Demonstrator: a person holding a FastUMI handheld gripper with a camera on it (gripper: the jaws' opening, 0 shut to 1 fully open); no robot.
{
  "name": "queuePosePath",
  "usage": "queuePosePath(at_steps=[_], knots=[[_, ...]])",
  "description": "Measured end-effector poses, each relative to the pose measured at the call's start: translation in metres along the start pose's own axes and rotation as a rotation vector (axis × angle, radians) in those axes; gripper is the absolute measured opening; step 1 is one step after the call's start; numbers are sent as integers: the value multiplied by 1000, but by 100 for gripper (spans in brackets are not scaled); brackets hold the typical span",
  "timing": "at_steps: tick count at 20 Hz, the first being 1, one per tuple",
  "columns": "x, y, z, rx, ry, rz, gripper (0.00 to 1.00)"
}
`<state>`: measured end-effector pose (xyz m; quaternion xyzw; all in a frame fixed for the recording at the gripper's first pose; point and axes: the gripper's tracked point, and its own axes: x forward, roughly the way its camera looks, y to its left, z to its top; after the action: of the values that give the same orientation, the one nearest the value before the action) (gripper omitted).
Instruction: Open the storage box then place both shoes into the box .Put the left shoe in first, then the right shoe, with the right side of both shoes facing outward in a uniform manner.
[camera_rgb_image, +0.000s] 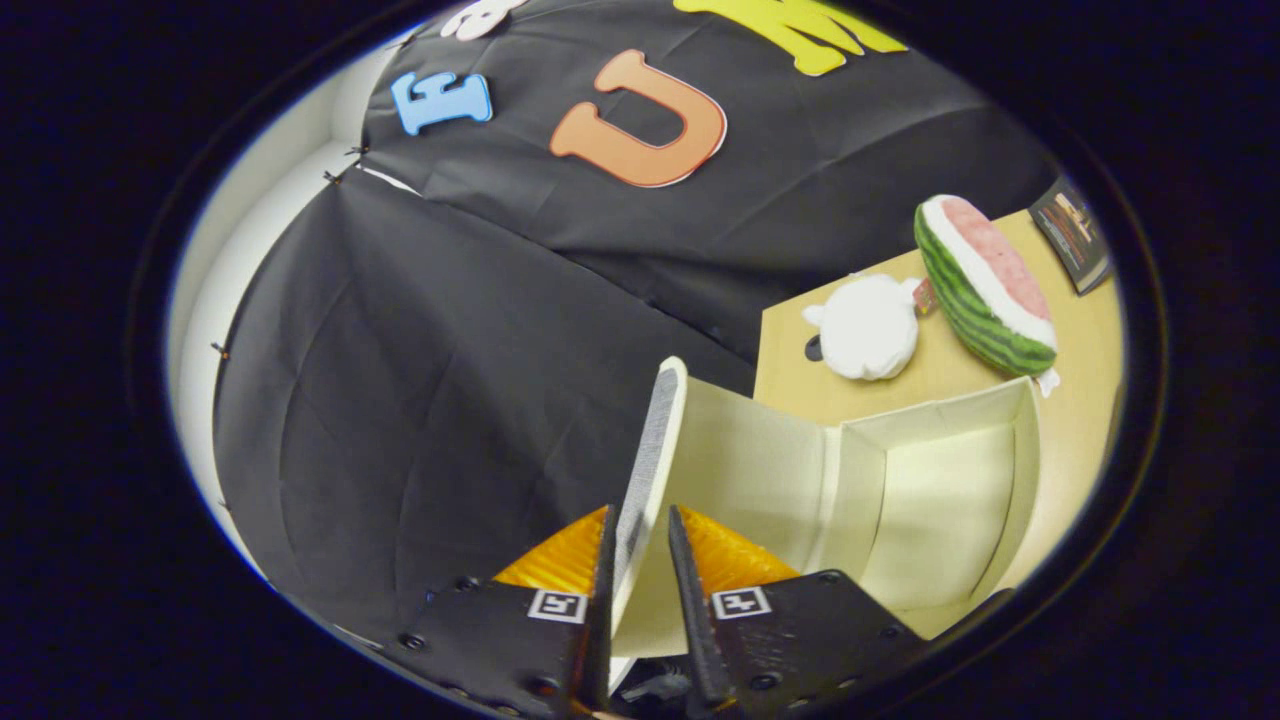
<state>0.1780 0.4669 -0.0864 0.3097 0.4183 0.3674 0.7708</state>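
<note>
The cream storage box (930, 500) lies open on the tan table, its bare inside showing just beyond my fingers. Its lid (655, 440) stands up on edge and runs down between my two fingers. My gripper (640, 530) is shut on the lid, one finger pressing each face of it near its lower part. The lid's outer face shows a grey mesh texture; its inner face is plain cream. I see nothing inside the box.
On the tan table (1080, 400) behind the box rest a white plush toy (868, 328) and a watermelon-slice plush (985, 285). A dark booklet (1072, 235) lies at the far corner. Black cloth wall hangs to the left of the lid.
</note>
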Motion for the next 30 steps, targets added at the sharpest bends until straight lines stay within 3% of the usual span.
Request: queuePosePath(at_steps=[4, 8, 14, 18, 23, 28, 30], knots=[[-18, -4, 5, -65, 4, -7, 65], [-47, -33, 17, -101, -14, -83, 95], [-107, -106, 31, -103, -7, -201, 95], [-162, -192, 31, -164, -5, -365, 95], [-236, -318, 2, -164, 51, -586, 95], [-289, -416, -39, -149, 145, -744, 94], [-296, -450, -55, -134, 189, -806, 86]])
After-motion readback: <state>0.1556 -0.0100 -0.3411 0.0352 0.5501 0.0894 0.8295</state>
